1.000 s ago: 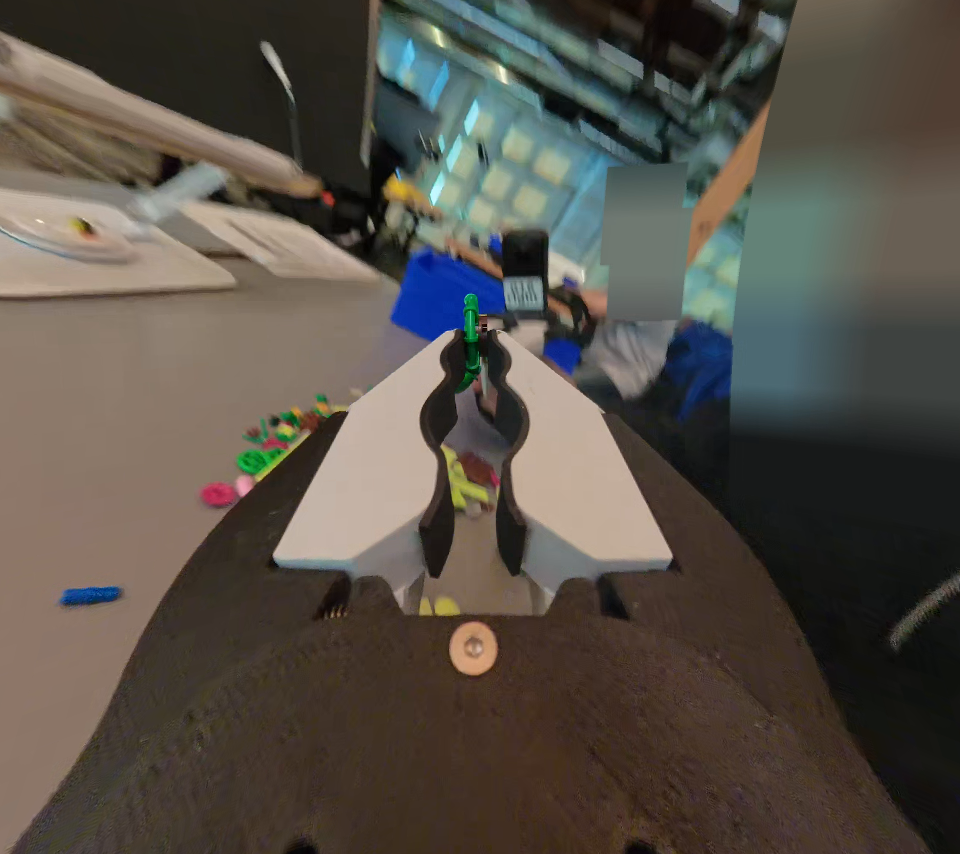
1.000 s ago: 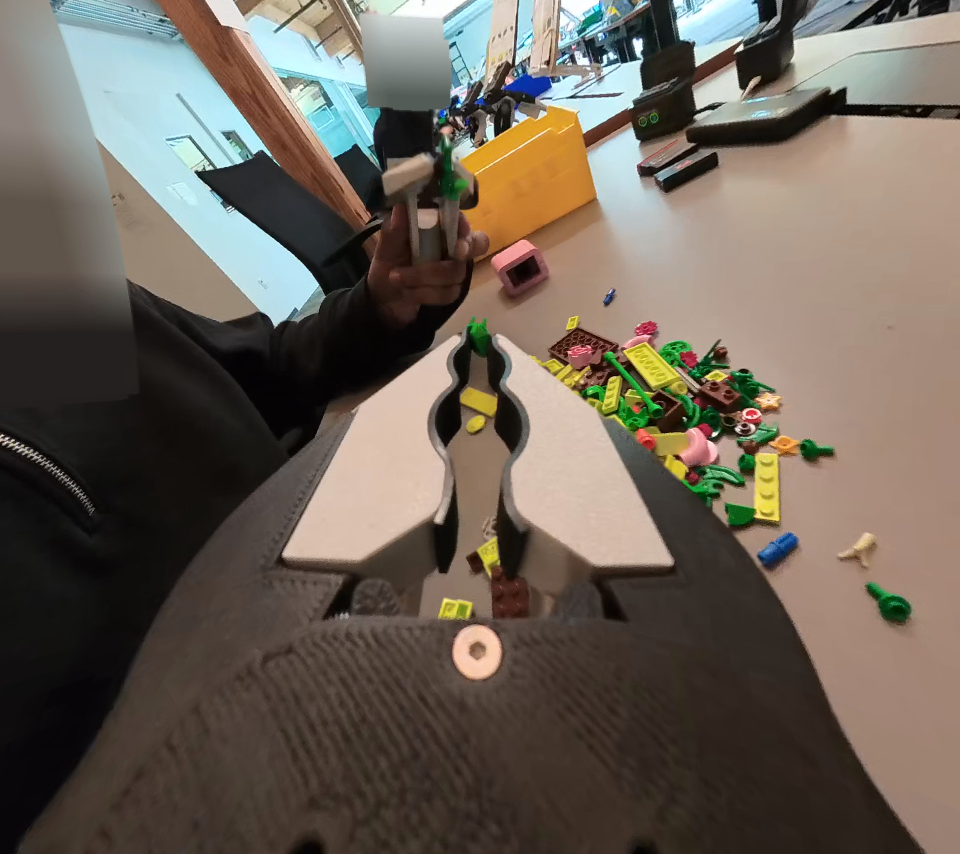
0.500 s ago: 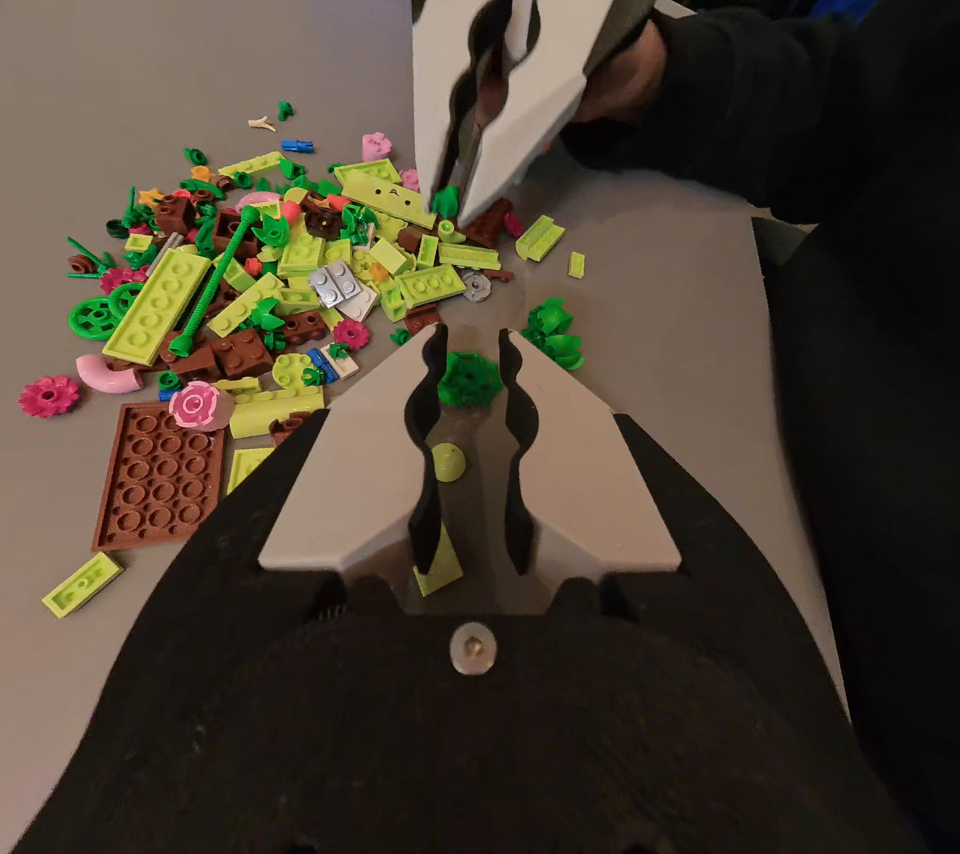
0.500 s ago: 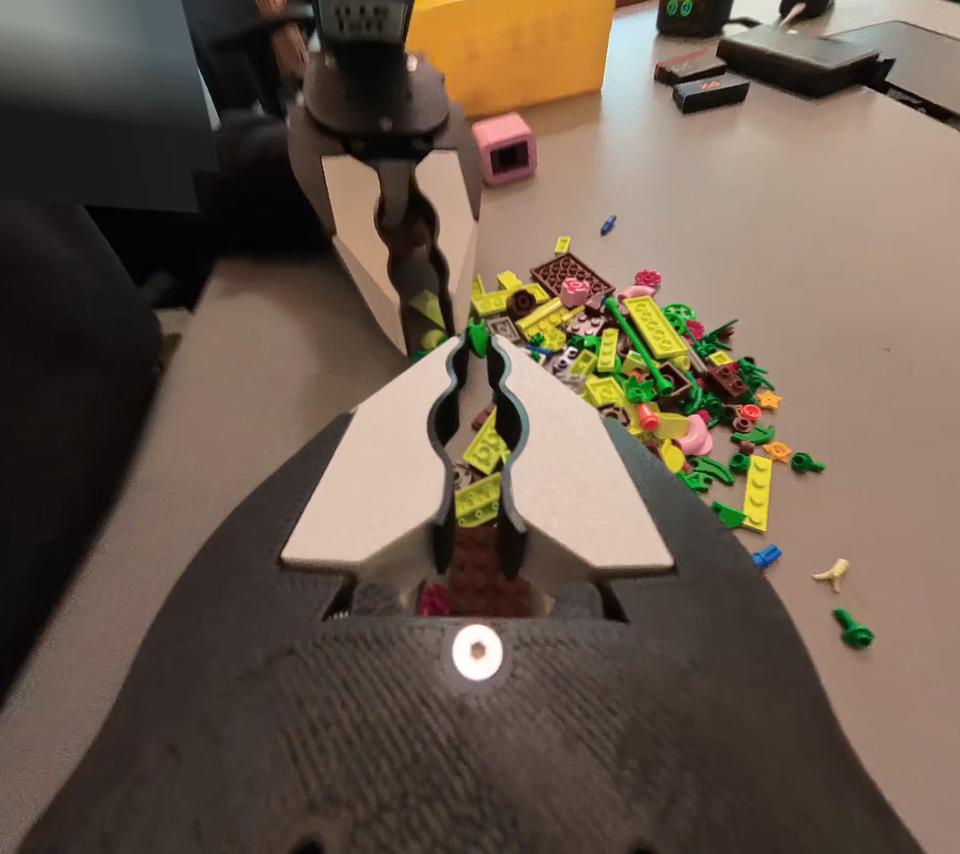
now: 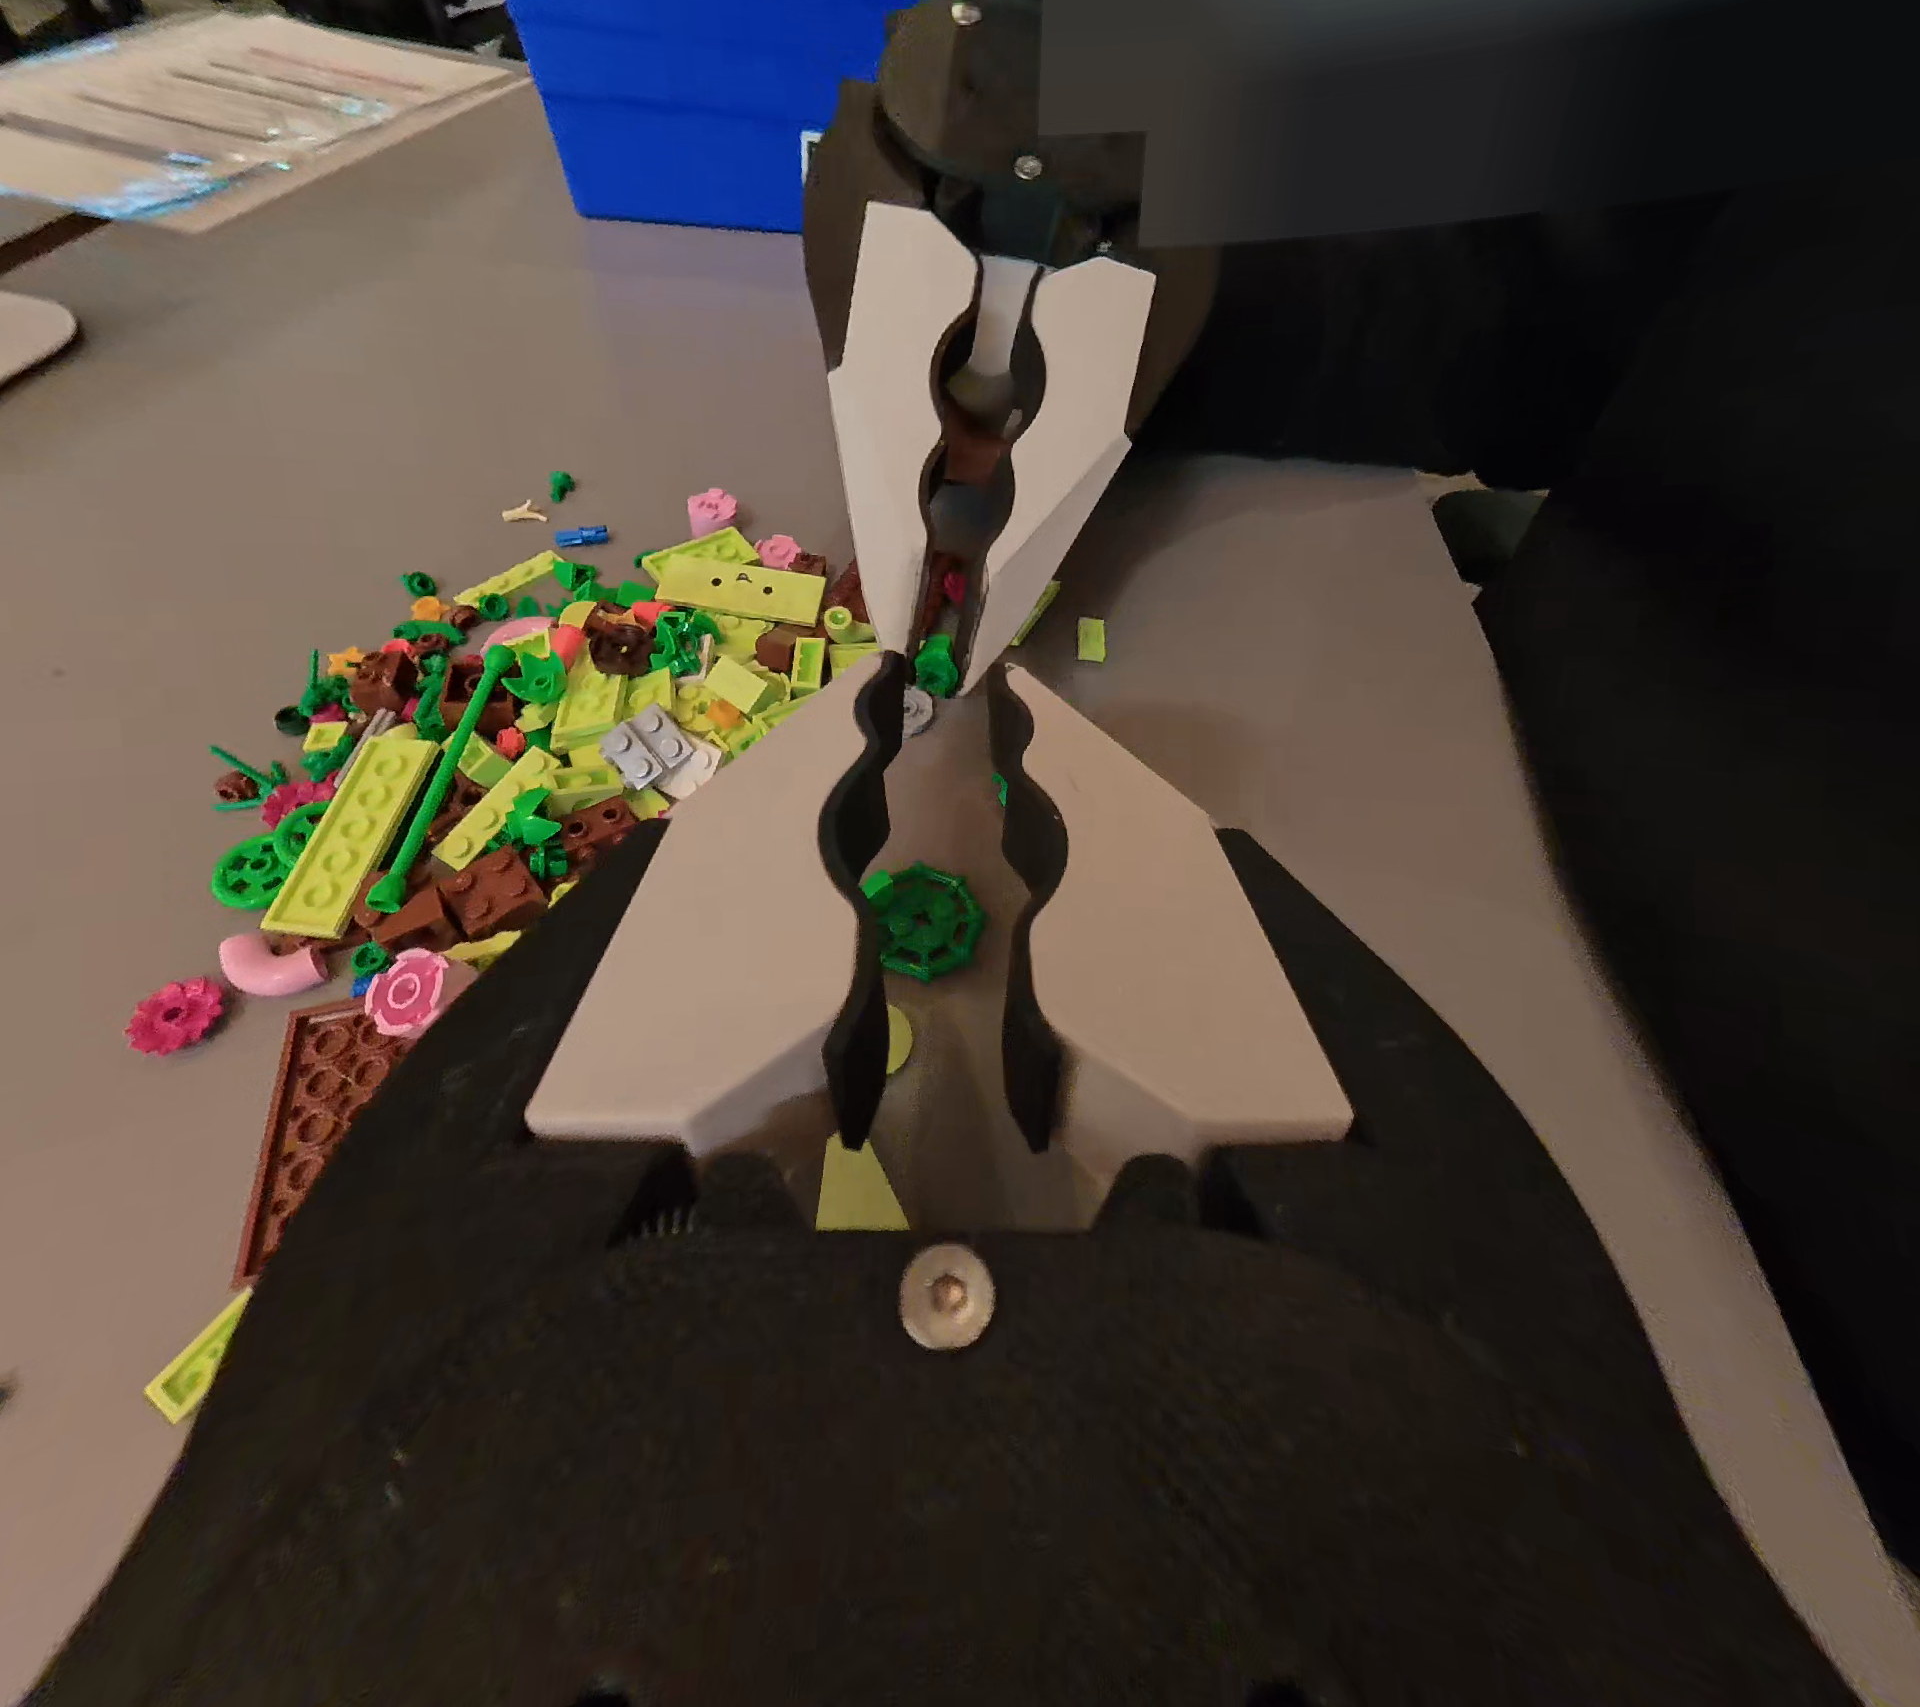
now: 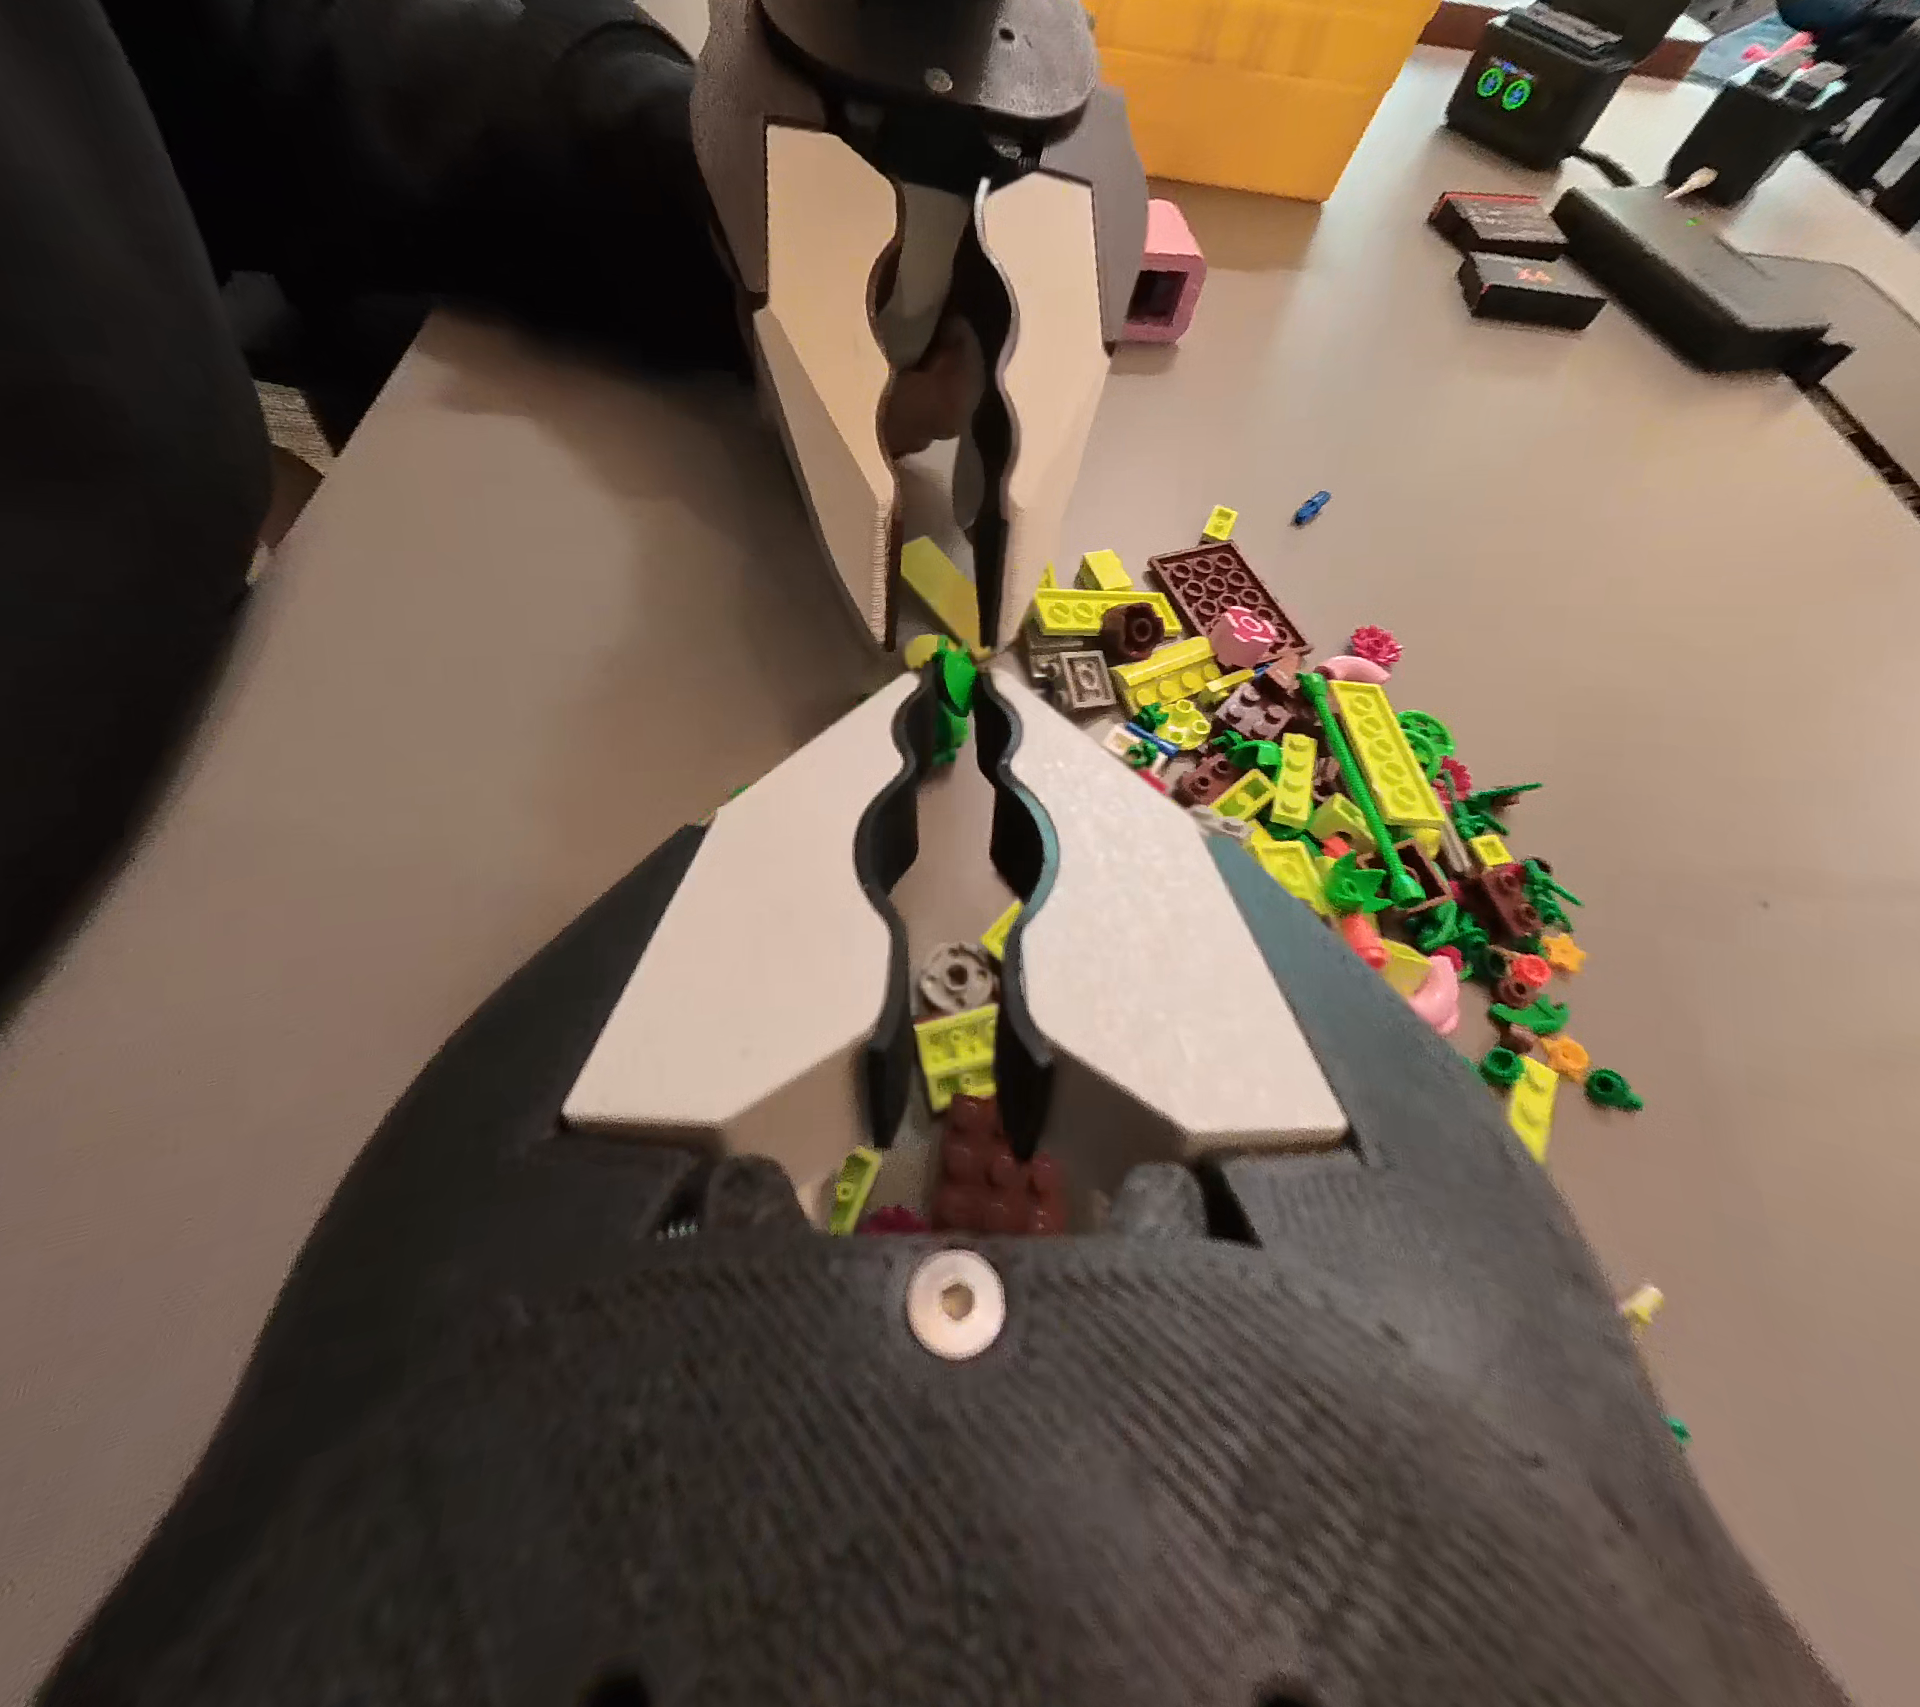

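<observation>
My left gripper (image 5: pixel 945 675) is open and empty, low over the grey table (image 5: pixel 416 410). A green wheel-shaped piece (image 5: pixel 925 925) lies on the table between its fingers. My right gripper (image 6: pixel 954 689) is shut on a small green leafy piece (image 6: pixel 951 670). The two grippers meet tip to tip at the near edge of a pile of small building bricks (image 6: pixel 1299 774), lime, brown, green and pink. In the left wrist view the right gripper (image 5: pixel 935 683) comes down from above with the green piece (image 5: pixel 935 658) at its tips. In the right wrist view the left gripper (image 6: pixel 935 634) stands open over the piece.
A blue bin (image 5: pixel 727 47) stands behind the pile in the left wrist view, and a yellow bin (image 6: pixel 1247 26) and a pink cube (image 6: pixel 1164 286) in the right wrist view. Black devices (image 6: pixel 1527 88) sit at the far right. A brown plate (image 5: pixel 322 1127) lies near left. A black sleeve (image 6: pixel 416 151) is at the left. Both grippers' tips are close together, under 4 cm apart. The brown plate (image 5: pixel 322 1127) is about 15 cm from both grippers' fingertips.
Both grippers came down from the air to the table and met at the pile's edge. The left gripper opened and no longer holds its green piece. The right stays shut on its piece.
</observation>
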`<action>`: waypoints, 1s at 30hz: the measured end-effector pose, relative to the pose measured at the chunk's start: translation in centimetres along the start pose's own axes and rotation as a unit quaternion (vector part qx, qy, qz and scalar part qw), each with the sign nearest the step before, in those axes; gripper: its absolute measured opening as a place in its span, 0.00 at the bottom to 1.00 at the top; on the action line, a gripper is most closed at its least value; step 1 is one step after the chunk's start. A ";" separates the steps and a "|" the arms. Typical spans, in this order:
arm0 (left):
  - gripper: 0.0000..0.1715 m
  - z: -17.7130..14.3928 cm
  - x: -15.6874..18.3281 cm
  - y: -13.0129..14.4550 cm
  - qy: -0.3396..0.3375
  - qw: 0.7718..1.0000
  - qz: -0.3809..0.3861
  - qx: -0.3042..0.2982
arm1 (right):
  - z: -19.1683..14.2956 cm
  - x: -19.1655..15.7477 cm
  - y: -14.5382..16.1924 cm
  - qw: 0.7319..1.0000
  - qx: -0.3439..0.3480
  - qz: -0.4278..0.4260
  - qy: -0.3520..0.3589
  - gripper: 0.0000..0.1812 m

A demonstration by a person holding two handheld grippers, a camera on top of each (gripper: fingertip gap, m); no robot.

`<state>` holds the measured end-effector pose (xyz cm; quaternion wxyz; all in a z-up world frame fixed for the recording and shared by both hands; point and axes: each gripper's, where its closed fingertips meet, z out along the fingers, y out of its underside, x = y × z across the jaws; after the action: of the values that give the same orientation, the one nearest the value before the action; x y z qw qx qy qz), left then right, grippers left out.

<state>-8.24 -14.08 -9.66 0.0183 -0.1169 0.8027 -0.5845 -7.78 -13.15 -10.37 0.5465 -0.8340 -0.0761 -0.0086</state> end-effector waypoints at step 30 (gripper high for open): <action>0.01 -0.6 2.6 -1.8 0.063 0.997 0.006 0.033 | -1.6 -2.5 -2.3 0.992 0.070 0.024 -0.104 0.02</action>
<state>-10.54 -14.56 -7.52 -0.0253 -0.0741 0.7835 -0.6165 -10.42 -13.95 -7.85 0.5927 -0.7915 -0.1130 0.0970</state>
